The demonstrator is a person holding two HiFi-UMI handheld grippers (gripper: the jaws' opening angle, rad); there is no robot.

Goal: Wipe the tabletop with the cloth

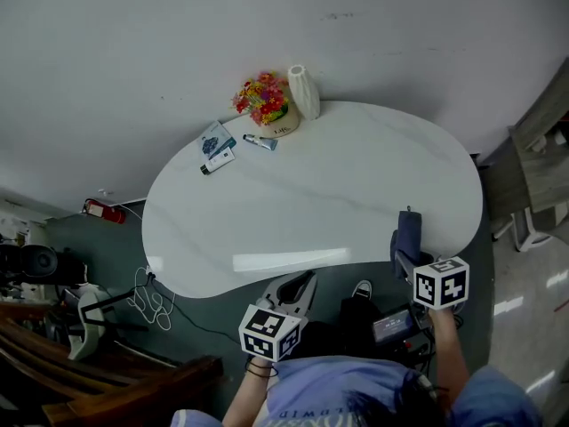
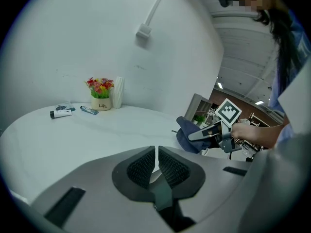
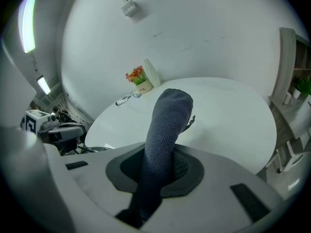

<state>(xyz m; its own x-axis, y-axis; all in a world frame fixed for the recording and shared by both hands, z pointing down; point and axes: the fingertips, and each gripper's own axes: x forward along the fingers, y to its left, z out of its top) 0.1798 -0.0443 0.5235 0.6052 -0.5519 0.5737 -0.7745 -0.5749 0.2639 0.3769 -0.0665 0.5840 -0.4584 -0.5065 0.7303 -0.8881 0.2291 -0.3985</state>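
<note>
The white kidney-shaped tabletop (image 1: pixel 311 203) fills the middle of the head view. My right gripper (image 1: pixel 403 256) is at its near right edge, shut on a dark blue cloth (image 1: pixel 408 232) that sticks up over the rim. In the right gripper view the cloth (image 3: pixel 167 125) rises from between the jaws and hides them. My left gripper (image 1: pixel 305 283) hangs just off the near edge, below the table's level. Its jaws (image 2: pixel 156 165) are shut with nothing between them. The left gripper view also catches the cloth (image 2: pixel 187 132) in the right gripper (image 2: pixel 210 132).
At the table's far edge stand a flower pot (image 1: pixel 263 100) and a white vase (image 1: pixel 304 92), with a small tube (image 1: pixel 260 141), a packet (image 1: pixel 216 139) and a second tube (image 1: pixel 218 161) nearby. Grey furniture (image 1: pixel 533 149) stands at the right. Cables (image 1: pixel 151 301) lie on the floor at left.
</note>
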